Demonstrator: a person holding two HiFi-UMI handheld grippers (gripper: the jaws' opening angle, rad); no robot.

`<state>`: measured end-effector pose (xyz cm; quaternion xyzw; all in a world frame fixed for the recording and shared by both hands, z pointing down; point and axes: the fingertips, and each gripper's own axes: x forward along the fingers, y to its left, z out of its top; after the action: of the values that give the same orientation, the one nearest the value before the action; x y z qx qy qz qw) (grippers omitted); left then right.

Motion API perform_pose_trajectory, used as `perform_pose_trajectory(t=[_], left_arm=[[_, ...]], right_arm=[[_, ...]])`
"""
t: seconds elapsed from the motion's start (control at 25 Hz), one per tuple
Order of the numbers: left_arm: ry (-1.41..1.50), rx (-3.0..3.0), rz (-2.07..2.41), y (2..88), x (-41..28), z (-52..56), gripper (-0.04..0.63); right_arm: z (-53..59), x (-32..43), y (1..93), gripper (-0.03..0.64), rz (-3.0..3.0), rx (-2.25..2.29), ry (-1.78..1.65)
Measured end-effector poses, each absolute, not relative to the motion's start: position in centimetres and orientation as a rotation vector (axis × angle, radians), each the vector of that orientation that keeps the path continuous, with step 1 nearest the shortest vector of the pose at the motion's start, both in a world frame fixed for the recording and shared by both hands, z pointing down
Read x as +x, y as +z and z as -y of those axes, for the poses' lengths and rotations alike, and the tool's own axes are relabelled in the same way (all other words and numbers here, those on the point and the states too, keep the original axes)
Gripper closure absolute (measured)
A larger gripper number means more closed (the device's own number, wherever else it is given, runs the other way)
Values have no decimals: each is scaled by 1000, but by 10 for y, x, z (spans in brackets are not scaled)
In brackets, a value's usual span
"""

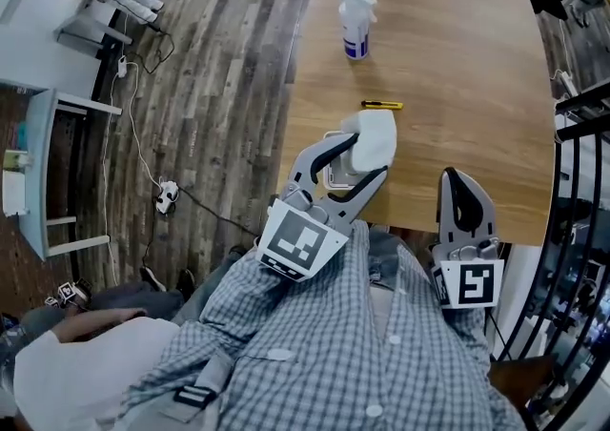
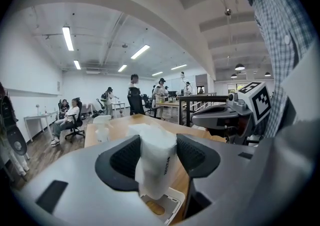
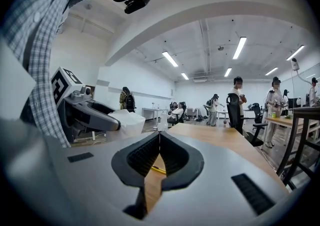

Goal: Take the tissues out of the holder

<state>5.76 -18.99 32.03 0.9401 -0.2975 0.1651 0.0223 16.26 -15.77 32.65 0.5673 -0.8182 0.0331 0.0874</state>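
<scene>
A white pack of tissues hangs just above the near edge of the wooden table, with my left gripper shut on it. In the left gripper view the tissues fill the gap between the two pads. Right below them stands the white holder, its top open; in the head view the holder is partly hidden behind the fingers. My right gripper hovers to the right by the table's front edge, shut, with nothing in it. In the right gripper view its pads meet tip to tip.
A white spray bottle stands further back on the table. A small yellow tool lies just beyond the tissues. A black metal railing runs along the right. Wooden floor with cables lies to the left.
</scene>
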Motion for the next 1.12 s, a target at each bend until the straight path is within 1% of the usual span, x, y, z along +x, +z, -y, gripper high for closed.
perform_pose_trajectory(t=[0.44,1.12], left_arm=[[461,2933,958,300,53,190,354],[476,2944,935,303,64,188,354]], right_arm=[[173,159,317,604,2461,1672,54],[172,165,321,604,2457,1674,78]])
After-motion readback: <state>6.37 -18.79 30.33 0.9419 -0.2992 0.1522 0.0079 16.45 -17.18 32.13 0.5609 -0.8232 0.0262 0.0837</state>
